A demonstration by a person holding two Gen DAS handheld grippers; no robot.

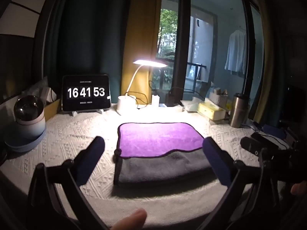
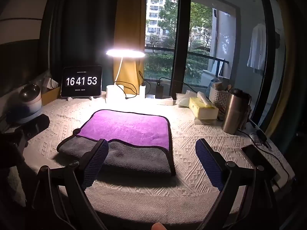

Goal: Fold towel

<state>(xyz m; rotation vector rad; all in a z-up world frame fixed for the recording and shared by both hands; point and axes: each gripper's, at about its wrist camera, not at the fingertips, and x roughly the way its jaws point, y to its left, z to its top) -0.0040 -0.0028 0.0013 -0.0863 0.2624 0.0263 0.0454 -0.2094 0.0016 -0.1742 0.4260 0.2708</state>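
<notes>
A towel [image 1: 159, 140], purple on one side and grey on the other, lies folded on the white textured tablecloth [image 1: 76, 140]; the grey layer is nearest me and the purple layer lies behind it. It also shows in the right wrist view [image 2: 126, 128]. My left gripper [image 1: 153, 149] is open and empty, its fingers spread either side of the towel's near part, above it. My right gripper [image 2: 151, 153] is open and empty, its left finger over the grey layer, its right finger over bare cloth. The right gripper also shows at the right edge of the left wrist view [image 1: 268, 149].
At the back stand a tablet clock [image 1: 86, 94], a lit desk lamp [image 1: 149, 63], a yellow tissue box [image 1: 211, 111] and a steel tumbler [image 1: 238, 111]. A globe-shaped device [image 1: 28, 118] is at left. A phone [image 2: 257, 159] and cables lie at right.
</notes>
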